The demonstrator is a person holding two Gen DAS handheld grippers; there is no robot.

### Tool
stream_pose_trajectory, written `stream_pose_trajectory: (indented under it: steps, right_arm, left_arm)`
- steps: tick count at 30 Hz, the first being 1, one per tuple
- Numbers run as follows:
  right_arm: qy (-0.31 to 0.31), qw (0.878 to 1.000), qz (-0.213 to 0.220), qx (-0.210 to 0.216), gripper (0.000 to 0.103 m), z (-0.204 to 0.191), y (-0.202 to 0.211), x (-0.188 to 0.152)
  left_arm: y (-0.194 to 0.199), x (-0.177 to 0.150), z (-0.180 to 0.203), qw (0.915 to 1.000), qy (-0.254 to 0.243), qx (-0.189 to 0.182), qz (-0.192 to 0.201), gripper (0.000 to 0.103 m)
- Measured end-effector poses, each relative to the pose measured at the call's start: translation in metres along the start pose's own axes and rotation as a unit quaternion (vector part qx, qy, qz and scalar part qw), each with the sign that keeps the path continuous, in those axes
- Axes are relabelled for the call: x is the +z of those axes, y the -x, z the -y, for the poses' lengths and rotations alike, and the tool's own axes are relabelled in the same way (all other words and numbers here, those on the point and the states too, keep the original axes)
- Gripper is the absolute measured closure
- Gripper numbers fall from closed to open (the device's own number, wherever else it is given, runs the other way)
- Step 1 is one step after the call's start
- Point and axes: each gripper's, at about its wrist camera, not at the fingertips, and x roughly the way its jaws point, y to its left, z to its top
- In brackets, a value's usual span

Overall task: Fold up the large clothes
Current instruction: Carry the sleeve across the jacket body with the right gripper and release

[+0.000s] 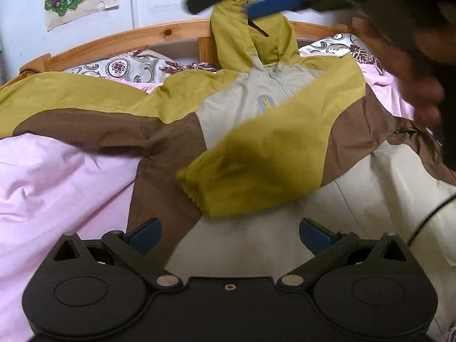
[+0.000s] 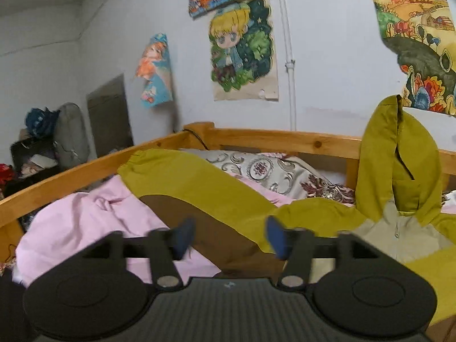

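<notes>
Left tool (image 1: 230,238) nearest, jaws spread, empty, over the jacket (image 1: 256,108) hem on the bed (image 1: 57,171). Right tool (image 2: 230,238) also released, over the outstretched sleeve (image 2: 182,182). Other sleeve (image 1: 256,165) already crosses the chest. Risk: slick fabric slips from a shallow pinch, or the sheet gets caught too.
</notes>
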Motion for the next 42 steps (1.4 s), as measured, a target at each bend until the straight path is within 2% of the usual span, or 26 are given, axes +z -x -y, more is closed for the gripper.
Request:
stream_pose_trajectory:
  steps: [1, 3, 5, 7, 11, 13, 16, 19, 20, 23, 25, 26, 27, 28, 30, 33, 36, 38, 40, 41, 42]
  right_arm:
    - [-0.001, 1.0, 0.002, 0.002, 0.026, 0.006, 0.005, -0.003]
    - [0.0, 1.0, 0.006, -0.014, 0.014, 0.019, 0.024, -0.02]
    - [0.007, 0.998, 0.008, -0.056, 0.009, 0.041, 0.044, -0.035]
    - [0.006, 0.993, 0.003, -0.118, 0.008, 0.074, 0.055, -0.046]
    - [-0.036, 0.966, -0.02, -0.254, 0.008, 0.161, 0.066, -0.059]
    - [-0.083, 0.954, -0.017, -0.288, 0.009, 0.207, 0.068, -0.064]
    - [-0.172, 0.94, 0.002, -0.294, 0.018, 0.27, 0.063, -0.072]
    - [-0.234, 0.926, 0.023, -0.296, 0.021, 0.314, 0.055, -0.078]
    - [-0.243, 0.924, 0.026, -0.293, 0.022, 0.322, 0.051, -0.081]
    - [-0.243, 0.932, 0.017, -0.268, 0.022, 0.343, 0.042, -0.083]
    - [-0.232, 0.939, 0.007, -0.252, 0.026, 0.348, 0.033, -0.08]
    - [-0.225, 0.942, 0.0, -0.251, 0.041, 0.348, 0.025, -0.078]
    - [-0.219, 0.943, -0.007, -0.252, 0.078, 0.349, 0.017, -0.075]
    - [-0.21, 0.944, -0.013, -0.254, 0.087, 0.35, 0.009, -0.072]
    - [-0.183, 0.94, -0.02, -0.288, 0.097, 0.345, -0.002, -0.064]
    - [-0.105, 0.934, -0.007, -0.343, 0.1, 0.327, -0.007, -0.049]
    - [-0.055, 0.923, -0.01, -0.381, 0.1, 0.323, -0.014, -0.036]
    - [-0.056, 0.918, -0.025, -0.392, 0.099, 0.329, -0.024, -0.034]
    - [-0.058, 0.909, -0.045, -0.41, 0.086, 0.335, -0.032, -0.039]
    - [-0.052, 0.904, -0.048, -0.421, 0.066, 0.336, -0.033, -0.043]
    - [-0.049, 0.9, -0.044, -0.43, 0.057, 0.335, -0.031, -0.047]
  left_arm:
    - [-0.001, 0.001, -0.001, 1.0, -0.001, 0.002, 0.002, 0.001]
    - [-0.005, 0.004, -0.004, 0.9999, 0.0, 0.007, 0.008, 0.001]
    - [-0.011, 0.01, -0.009, 0.9998, 0.0, 0.012, 0.017, 0.001]
    - [-0.02, 0.017, -0.013, 0.9993, -0.004, 0.023, 0.029, 0.001]
    - [-0.044, 0.037, -0.023, 0.9978, -0.009, 0.047, 0.046, 0.001]
    - [-0.059, 0.048, -0.028, 0.9974, -0.005, 0.055, 0.047, 0.001]
    - [-0.085, 0.061, -0.032, 0.9971, 0.001, 0.057, 0.051, 0.001]
    - [-0.108, 0.07, -0.031, 0.9978, 0.002, 0.045, 0.049, 0.005]
    - [-0.116, 0.072, -0.03, 0.9982, 0.001, 0.039, 0.045, 0.006]
    - [-0.133, 0.074, -0.025, 0.9993, 0.001, 0.012, 0.037, 0.013]
    - [-0.143, 0.072, -0.021, 0.9994, -0.002, -0.003, 0.033, 0.029]
    - [-0.147, 0.071, -0.018, 0.9994, -0.006, -0.008, 0.032, 0.037]
    - [-0.152, 0.071, -0.015, 0.9994, -0.012, -0.01, 0.03, 0.06]
    - [-0.155, 0.071, -0.011, 0.9994, -0.018, -0.01, 0.027, 0.076]
    - [-0.157, 0.07, -0.001, 0.9986, -0.031, -0.008, 0.043, 0.086]
    - [-0.154, 0.071, 0.013, 0.9958, -0.058, 0.002, 0.072, 0.093]
    - [-0.16, 0.073, 0.022, 0.9946, -0.07, 0.012, 0.076, 0.096]
    - [-0.169, 0.075, 0.024, 0.9955, -0.069, 0.019, 0.061, 0.096]
    - [-0.175, 0.076, 0.021, 0.9967, -0.06, 0.025, 0.049, 0.096]
    - [-0.176, 0.076, 0.018, 0.9973, -0.052, 0.025, 0.045, 0.096]
    - [-0.176, 0.076, 0.015, 0.9979, -0.041, 0.022, 0.045, 0.096]
